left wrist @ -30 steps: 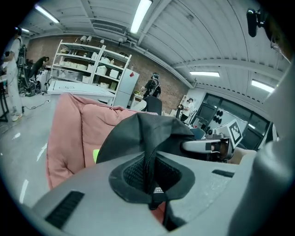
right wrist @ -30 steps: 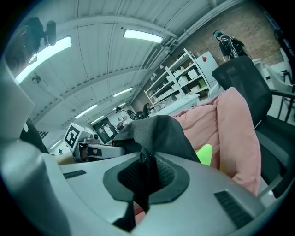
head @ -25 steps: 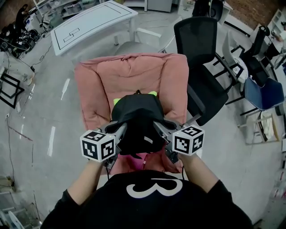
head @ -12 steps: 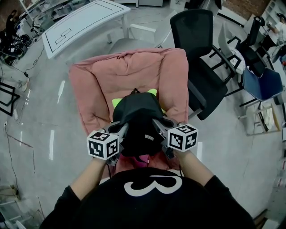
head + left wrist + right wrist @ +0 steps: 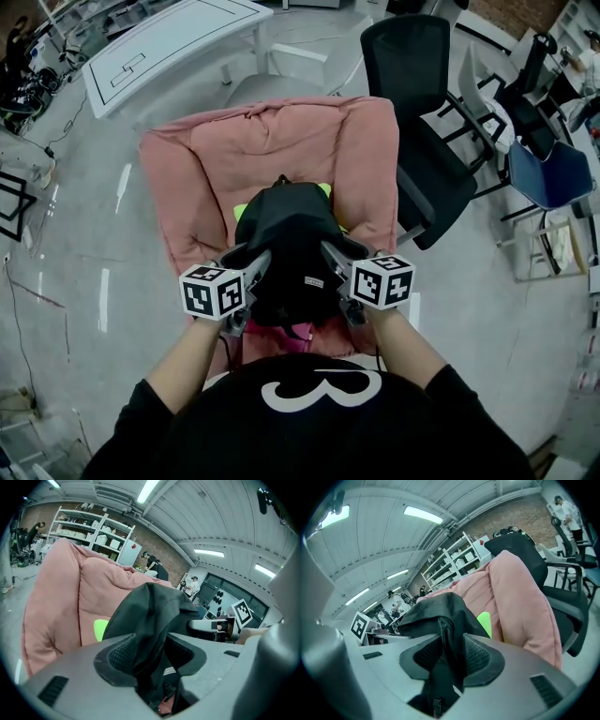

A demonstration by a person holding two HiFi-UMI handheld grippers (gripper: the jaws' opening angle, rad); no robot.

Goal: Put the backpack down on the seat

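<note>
A black backpack (image 5: 289, 239) with lime-green trim rests on the pink padded seat (image 5: 281, 141), its top against the cushion. My left gripper (image 5: 254, 266) is at the bag's left edge and my right gripper (image 5: 332, 263) at its right edge. In the left gripper view a fold of the backpack (image 5: 150, 606) hangs loosely in the left gripper (image 5: 151, 654), whose jaws are opening. The right gripper view shows a zipped fold of the backpack (image 5: 436, 613) standing in the right gripper (image 5: 452, 657), whose jaws are also opening and stand apart around it.
A black office chair (image 5: 422, 122) stands close to the seat's right side. A blue chair (image 5: 553, 183) and more chairs are farther right. A white table (image 5: 169, 42) is behind the seat. Grey floor lies to the left.
The backpack has settled a little deeper onto the pink seat. Both grippers have stayed at its sides.
</note>
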